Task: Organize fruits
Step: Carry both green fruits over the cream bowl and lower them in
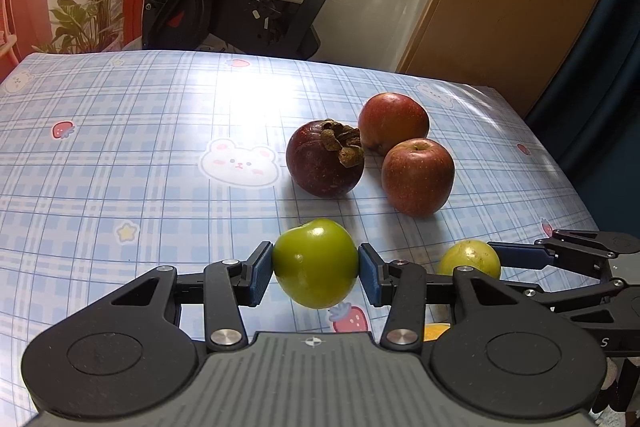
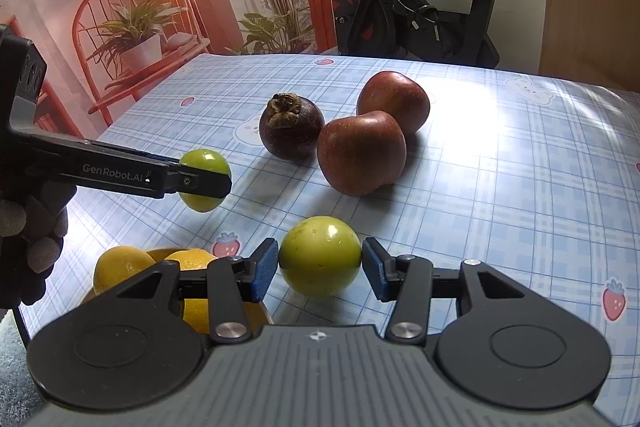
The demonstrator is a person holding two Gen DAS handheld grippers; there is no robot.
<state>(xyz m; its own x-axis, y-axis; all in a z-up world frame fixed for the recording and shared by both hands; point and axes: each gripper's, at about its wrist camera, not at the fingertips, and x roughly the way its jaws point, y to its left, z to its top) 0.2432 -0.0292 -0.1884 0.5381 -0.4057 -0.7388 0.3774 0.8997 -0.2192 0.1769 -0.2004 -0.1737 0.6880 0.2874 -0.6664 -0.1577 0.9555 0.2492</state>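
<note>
Here both tools tilt downward — left tool (image 1: 316, 269) and right tool (image 2: 320, 263) each clamp a green fruit (image 1: 315, 263).

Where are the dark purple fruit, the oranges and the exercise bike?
Mangosteen (image 1: 320, 163), left wrist view, its rind.
Oranges (image 2: 120, 267), right wrist view, the left one's peel.
Exercise bike (image 2: 420, 19), right wrist view, its frame.

Mangosteen (image 1: 325, 159) lies left of two touching apples (image 1: 418, 177) on the table (image 1: 120, 147).

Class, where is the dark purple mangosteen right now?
In both wrist views the dark purple mangosteen sits on the blue checked tablecloth, just left of the two red apples, beyond both grippers.
</note>
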